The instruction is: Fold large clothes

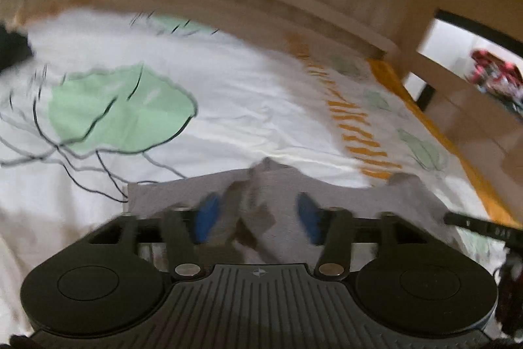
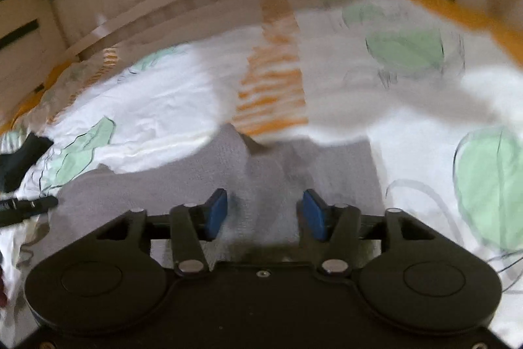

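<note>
Over one grey garment (image 1: 343, 201) hover two claws, left claw (image 1: 258, 218) and right claw (image 2: 264, 215), both spread.

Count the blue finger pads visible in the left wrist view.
2. One blue pad sits left of the bunched grey garment; the other sits right of that bunch. Both are blurred; none appears hidden.

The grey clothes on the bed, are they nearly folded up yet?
Partly, it seems. The grey garment already lies as a fairly compact shape with straight edges on the leaf-print bedsheet, so some folding looks done. Right now both the left gripper and right gripper are open over it, gripping nothing. A bunched-up ridge in the middle shows it needs smoothing or another fold.
</note>
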`<control>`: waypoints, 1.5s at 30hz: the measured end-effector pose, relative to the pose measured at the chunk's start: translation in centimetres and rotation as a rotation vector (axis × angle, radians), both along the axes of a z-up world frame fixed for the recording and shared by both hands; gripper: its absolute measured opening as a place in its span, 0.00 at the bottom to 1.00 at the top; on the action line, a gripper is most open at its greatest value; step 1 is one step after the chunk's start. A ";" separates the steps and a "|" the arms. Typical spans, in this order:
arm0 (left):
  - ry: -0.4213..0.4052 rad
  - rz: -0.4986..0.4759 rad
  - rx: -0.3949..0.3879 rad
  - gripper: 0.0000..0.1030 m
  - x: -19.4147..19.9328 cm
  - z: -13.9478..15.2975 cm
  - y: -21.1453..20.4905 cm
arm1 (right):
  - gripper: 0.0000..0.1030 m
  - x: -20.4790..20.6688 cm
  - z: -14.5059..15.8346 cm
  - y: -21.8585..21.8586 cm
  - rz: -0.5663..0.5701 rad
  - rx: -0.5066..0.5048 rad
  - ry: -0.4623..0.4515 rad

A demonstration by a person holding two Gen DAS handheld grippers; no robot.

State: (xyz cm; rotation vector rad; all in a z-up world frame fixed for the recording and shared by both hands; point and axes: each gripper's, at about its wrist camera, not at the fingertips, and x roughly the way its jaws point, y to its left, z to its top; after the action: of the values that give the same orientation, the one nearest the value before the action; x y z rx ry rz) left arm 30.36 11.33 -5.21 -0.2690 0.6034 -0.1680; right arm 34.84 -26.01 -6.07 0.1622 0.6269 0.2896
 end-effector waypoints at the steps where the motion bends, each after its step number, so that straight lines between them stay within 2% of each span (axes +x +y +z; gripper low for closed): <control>1: -0.011 -0.017 0.014 0.62 -0.8 0.4 -0.6 | 0.58 -0.6 0.5 0.5 0.014 -0.008 -0.018; 5: -0.007 -0.099 0.076 0.67 -2.5 0.4 -3.7 | 0.59 -3.1 1.3 2.9 0.101 -0.010 -0.037; 9: 0.040 -0.167 0.174 0.67 -3.3 -1.6 -6.4 | 0.60 -5.2 0.4 6.3 0.204 -0.050 -0.011; 12: 0.087 -0.165 0.250 0.67 -3.8 -3.7 -6.9 | 0.60 -6.1 -1.3 8.3 0.241 -0.143 0.027; 14: 0.053 -0.175 0.311 0.67 -4.6 -4.5 -7.2 | 0.62 -6.5 -2.5 9.3 0.256 -0.212 0.047; 17: 0.049 -0.193 0.381 0.77 -4.8 -4.5 -8.2 | 0.63 -7.8 -3.2 10.5 0.272 -0.328 -0.017; 19: 0.059 -0.195 0.392 0.78 -4.7 -4.4 -8.4 | 0.64 -7.9 -3.0 10.8 0.265 -0.340 -0.021; 23: 0.086 -0.164 0.326 0.78 -5.8 -3.8 -7.8 | 0.66 -8.1 -2.8 9.8 0.240 -0.283 -0.006; 26: 0.144 -0.140 0.292 0.78 -7.5 -3.6 -7.1 | 0.75 -8.8 -2.7 9.0 0.203 -0.254 0.027; 29: 0.170 -0.109 0.232 0.78 -9.3 -3.5 -6.0 | 0.76 -9.8 -2.5 7.6 0.155 -0.171 0.057; 36: 0.204 -0.071 0.164 0.78 -13.6 -3.1 -4.2 | 0.94 -13.3 -1.5 4.3 0.074 0.006 0.124; 39: 0.224 -0.072 0.125 0.78 -15.0 -2.5 -3.6 | 0.95 -14.8 -1.0 3.2 0.056 0.060 0.156; 45: 0.248 -0.073 0.034 0.78 -18.1 -1.5 -1.8 | 0.98 -17.6 0.7 1.6 0.065 0.091 0.188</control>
State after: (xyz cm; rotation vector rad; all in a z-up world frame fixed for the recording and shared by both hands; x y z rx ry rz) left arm 12.29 9.52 -6.69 -0.2368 0.8621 -0.1962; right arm 17.19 -24.45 -5.40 0.2590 0.8071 0.3690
